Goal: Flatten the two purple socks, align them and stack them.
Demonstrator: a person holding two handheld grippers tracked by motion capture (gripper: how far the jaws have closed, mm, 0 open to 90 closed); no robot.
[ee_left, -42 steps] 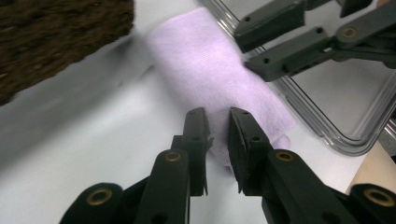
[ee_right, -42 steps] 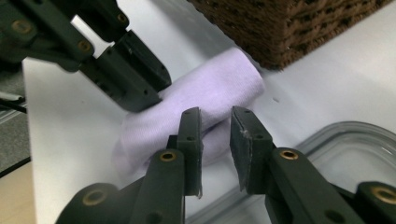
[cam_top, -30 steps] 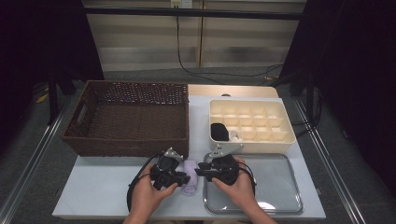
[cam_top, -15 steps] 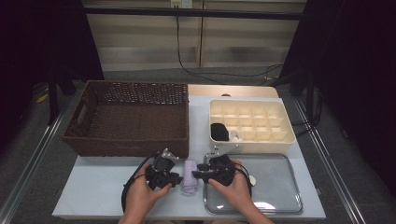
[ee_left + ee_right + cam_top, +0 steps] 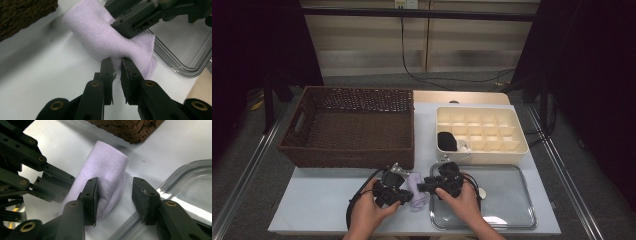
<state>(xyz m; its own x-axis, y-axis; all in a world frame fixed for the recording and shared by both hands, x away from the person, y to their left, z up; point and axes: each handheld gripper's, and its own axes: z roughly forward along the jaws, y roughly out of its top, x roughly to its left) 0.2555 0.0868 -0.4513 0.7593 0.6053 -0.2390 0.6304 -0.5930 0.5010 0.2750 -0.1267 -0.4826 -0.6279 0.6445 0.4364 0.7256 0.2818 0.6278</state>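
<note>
The left gripper's point(image 5: 116, 62) fingers are pinched narrow on a fold of the lilac cloth point(image 5: 110, 37), while the right gripper's point(image 5: 115, 192) fingers have just been opening and now stand apart, one pad against the cloth's side and the other clear of it. The cloth lies rolled on the white table point(image 5: 322, 200), just in front of the wicker basket point(image 5: 352, 125) and touching the near left corner of the clear tray point(image 5: 507, 200). To fold or roll it neatly, I would keep the left pinch firm as the anchor and bring the right fingers back onto a free edge rather than the thick middle, so that the layers do not slip. Room is tight: the basket wall stands close behind, the tray rim lies just beside the right gripper, and the two grippers nearly meet over the cloth. The bare table to the left offers the best space for drawing the cloth out.
</note>
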